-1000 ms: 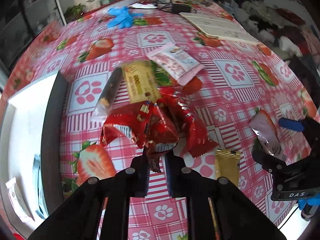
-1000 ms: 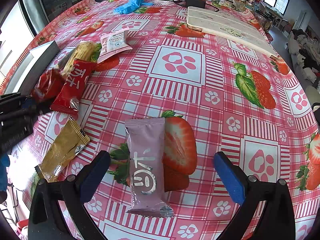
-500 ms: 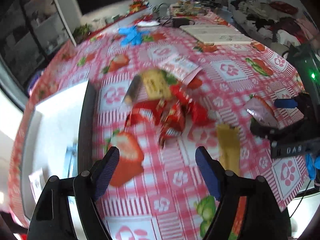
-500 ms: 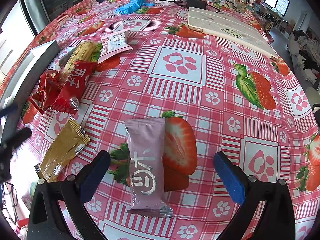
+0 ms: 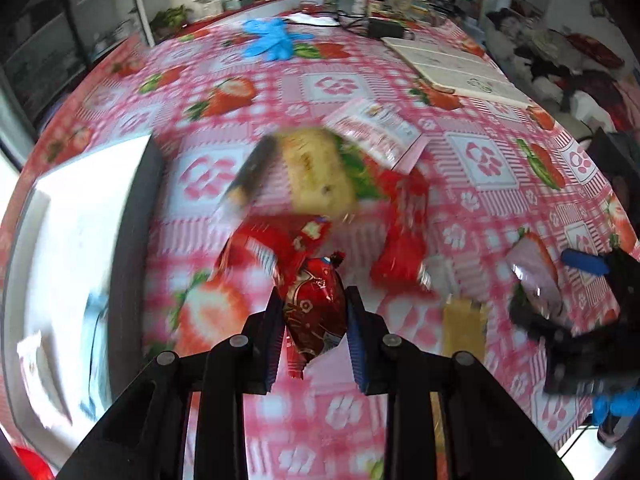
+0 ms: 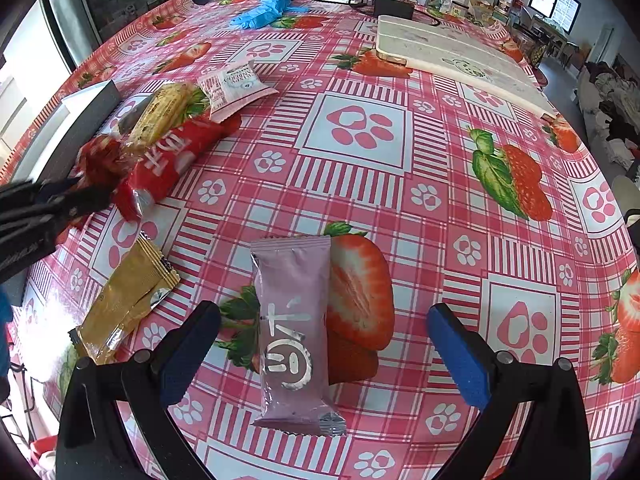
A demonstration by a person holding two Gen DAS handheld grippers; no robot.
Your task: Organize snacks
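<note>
Red foil snack packet (image 5: 315, 309), gold-patterned

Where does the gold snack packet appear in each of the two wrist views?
Left wrist: gold snack packet lies lower right of centre, on the tablecloth, right of the left gripper.
Right wrist: gold snack packet lies lower left, beside the left finger.
Shared landmark: the blue gloves at the table's far end.

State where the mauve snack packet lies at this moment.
In the right wrist view the mauve snack packet lies flat on the tablecloth between the open right gripper fingers, right of the gold packet.
</note>
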